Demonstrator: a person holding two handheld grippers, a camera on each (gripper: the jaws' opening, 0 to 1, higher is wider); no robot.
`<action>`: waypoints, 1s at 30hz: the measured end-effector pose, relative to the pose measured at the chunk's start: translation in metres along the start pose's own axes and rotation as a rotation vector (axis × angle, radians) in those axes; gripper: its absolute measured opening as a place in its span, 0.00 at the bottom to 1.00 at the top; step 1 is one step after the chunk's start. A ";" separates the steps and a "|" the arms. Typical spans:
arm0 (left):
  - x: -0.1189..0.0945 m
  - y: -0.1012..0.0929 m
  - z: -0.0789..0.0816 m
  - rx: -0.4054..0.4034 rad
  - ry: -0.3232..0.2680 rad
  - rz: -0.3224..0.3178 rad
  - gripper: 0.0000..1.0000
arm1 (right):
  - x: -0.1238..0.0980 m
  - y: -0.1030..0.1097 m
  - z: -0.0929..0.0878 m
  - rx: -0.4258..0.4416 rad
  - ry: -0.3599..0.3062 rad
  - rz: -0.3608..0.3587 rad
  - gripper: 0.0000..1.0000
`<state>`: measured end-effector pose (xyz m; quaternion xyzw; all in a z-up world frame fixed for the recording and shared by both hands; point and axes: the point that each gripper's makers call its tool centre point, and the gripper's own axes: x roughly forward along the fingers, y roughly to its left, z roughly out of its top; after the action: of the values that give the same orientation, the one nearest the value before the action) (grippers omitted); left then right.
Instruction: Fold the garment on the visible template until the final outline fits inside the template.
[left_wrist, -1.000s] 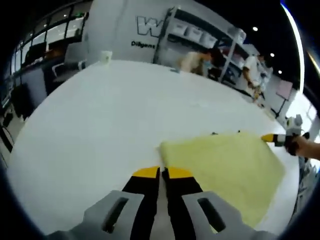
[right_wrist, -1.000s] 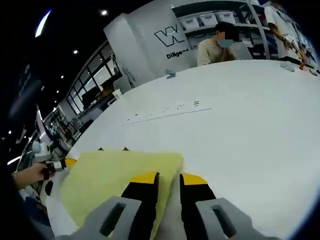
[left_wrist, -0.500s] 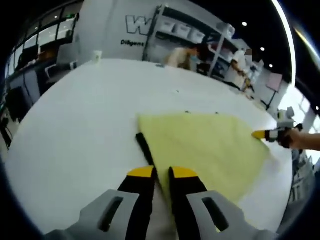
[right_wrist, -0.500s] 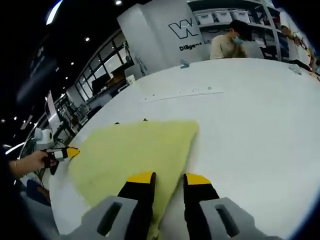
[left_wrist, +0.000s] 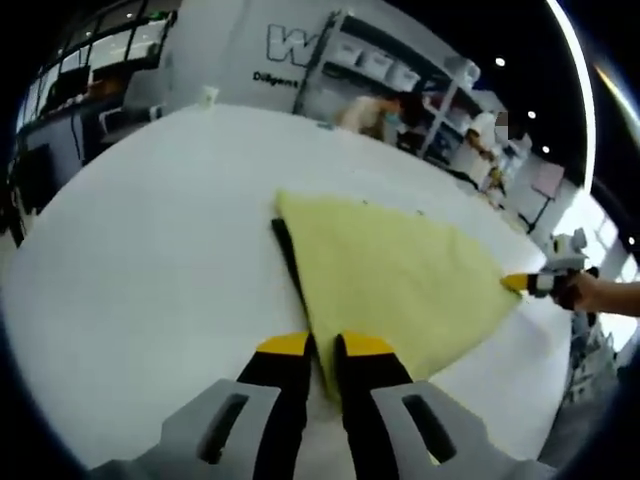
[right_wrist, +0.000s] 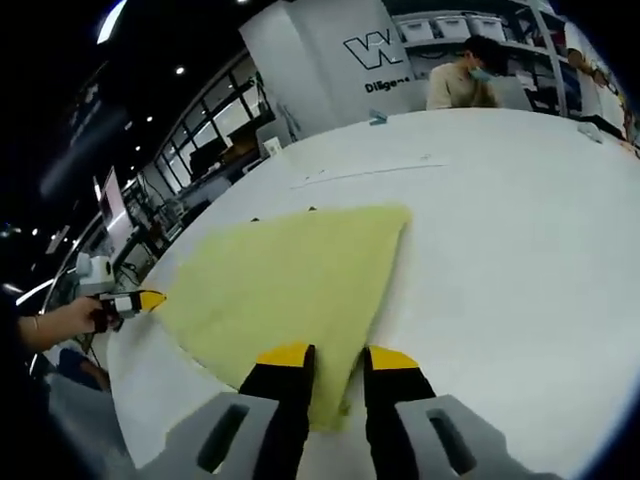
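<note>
The pale yellow fabric garment lies spread on the broad white table, its near corners pinched at six o'clock by the left gripper and the right gripper, both clenched on cloth.

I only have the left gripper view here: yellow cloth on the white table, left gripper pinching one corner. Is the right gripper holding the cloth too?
Observer: Yes. In the right gripper view the right gripper is shut on a corner of the yellow cloth.
Operator: Is the cloth lifted over there?
Observer: Its far part lies on the white table; near that gripper I cannot tell.
Operator: Anything on the table beyond the cloth?
Observer: A thin line with small marks crosses the table past the cloth's far edge.
Operator: Anyone nearby?
Observer: A person sits at the table's far side.
</note>
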<state>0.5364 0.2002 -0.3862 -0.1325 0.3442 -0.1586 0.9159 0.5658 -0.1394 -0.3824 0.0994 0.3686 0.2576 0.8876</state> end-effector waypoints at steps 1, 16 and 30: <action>-0.003 -0.003 -0.002 -0.012 -0.004 -0.011 0.05 | -0.001 0.000 0.000 0.006 0.002 0.006 0.12; -0.017 -0.008 -0.017 -0.008 0.028 -0.070 0.00 | -0.020 0.003 -0.018 0.038 0.012 0.002 0.00; -0.027 -0.005 -0.025 0.086 0.051 -0.075 0.01 | -0.036 0.010 -0.041 0.054 0.000 -0.001 0.00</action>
<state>0.4993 0.2026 -0.3873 -0.1017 0.3553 -0.2107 0.9050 0.5111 -0.1505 -0.3861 0.1232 0.3754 0.2470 0.8848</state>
